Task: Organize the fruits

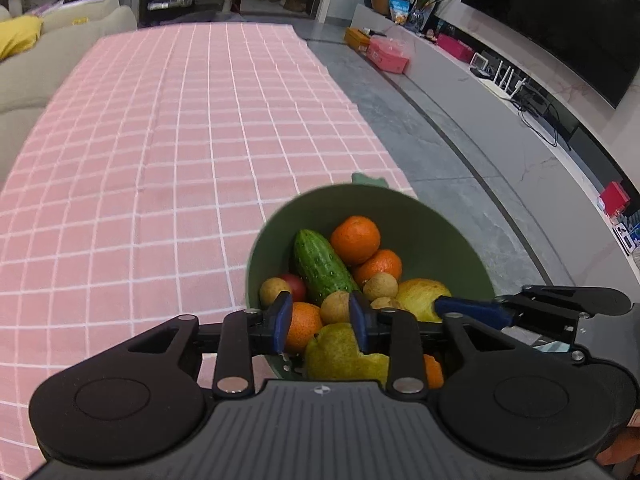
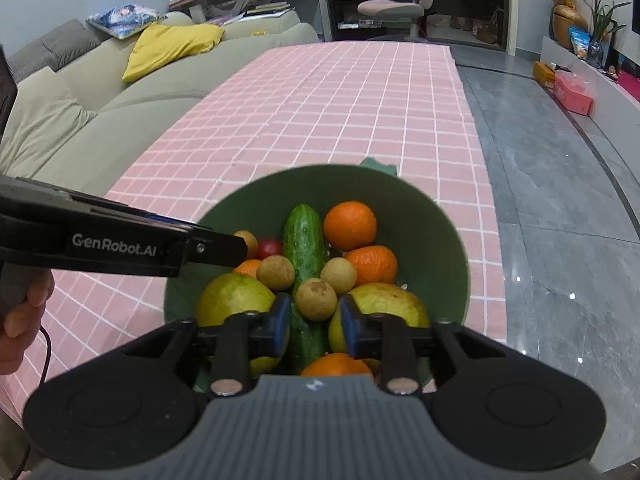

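The fruits sit heaped in a green colander bowl near the edge of a table under a pink checked cloth: a cucumber lies down the middle, with mandarins, small brown longans, two yellow-green pears and a small red fruit packed round it. The cloth beyond the bowl shows no other fruit, so the scene fits either a full bowl waiting to be sorted out or one into which everything has already been gathered. The right gripper hovers low over the near side of the heap, its jaws parted partway and holding nothing, the cucumber's near end showing between them. The left gripper is likewise partway open and empty over the bowl's near rim, a longan in the gap but not pinched. The two tools are close together over one small bowl, so they could knock each other or press on the rim and tip the bowl, which seems to stand near the table edge above the grey floor. The longans rest loose on top and would likely roll if a neighbour is nudged, and a jaw closing on the curved cucumber or a pear might slip off.
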`<state>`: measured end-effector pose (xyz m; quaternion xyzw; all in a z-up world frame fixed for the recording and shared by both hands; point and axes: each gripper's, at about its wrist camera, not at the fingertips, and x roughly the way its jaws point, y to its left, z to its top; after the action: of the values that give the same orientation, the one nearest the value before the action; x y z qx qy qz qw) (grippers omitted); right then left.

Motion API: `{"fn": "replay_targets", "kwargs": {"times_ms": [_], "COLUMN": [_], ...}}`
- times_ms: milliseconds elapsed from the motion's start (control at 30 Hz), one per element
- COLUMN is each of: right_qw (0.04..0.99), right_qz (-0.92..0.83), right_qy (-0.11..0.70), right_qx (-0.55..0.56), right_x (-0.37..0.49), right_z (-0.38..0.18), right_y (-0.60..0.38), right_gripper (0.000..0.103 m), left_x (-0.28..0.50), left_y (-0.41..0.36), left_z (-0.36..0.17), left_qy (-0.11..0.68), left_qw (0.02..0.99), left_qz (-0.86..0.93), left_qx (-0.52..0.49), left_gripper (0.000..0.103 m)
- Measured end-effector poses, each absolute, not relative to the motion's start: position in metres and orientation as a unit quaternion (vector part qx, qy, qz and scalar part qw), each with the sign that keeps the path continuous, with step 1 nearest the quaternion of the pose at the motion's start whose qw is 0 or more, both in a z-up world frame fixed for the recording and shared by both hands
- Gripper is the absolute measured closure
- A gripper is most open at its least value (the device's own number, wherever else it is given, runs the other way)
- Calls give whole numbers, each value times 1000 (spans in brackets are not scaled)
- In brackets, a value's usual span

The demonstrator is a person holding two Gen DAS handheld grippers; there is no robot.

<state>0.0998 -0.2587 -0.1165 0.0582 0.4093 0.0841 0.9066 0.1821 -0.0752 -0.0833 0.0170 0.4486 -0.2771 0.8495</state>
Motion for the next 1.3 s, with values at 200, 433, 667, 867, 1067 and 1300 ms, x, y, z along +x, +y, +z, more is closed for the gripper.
{"fn": "replay_targets", "kwargs": {"times_ms": [200, 433, 667, 867, 1067, 1300], "right_qw": [921, 941, 956, 957, 954, 950], "right_qz": [72, 54, 36, 25, 17, 12], "right_qy": [377, 326, 285, 283, 297, 312], "right_qx": [65, 73, 61, 53, 38, 10], "right_x": [83, 51, 12, -16, -38, -39], "right_z": [-87, -45, -16, -12, -21, -34], "right_y": [-260, -259, -247, -233, -220, -209], "right_gripper": [43, 23, 15, 14, 10, 10], "left_x": [163, 137, 98, 62, 47, 51], "left_y": [-68, -49, -38, -36, -21, -2], "left_z": [-50, -12, 9, 7, -3, -21], "left_qy": [400, 348, 308, 300, 309, 339], "left_qw": [878, 907, 927, 933, 939, 936], "left_qz": [-261, -235, -205, -171, -135, -94], "left_qx": [31, 28, 57, 102, 61, 20], "left_gripper": [44, 34, 19, 14, 14, 14]}}
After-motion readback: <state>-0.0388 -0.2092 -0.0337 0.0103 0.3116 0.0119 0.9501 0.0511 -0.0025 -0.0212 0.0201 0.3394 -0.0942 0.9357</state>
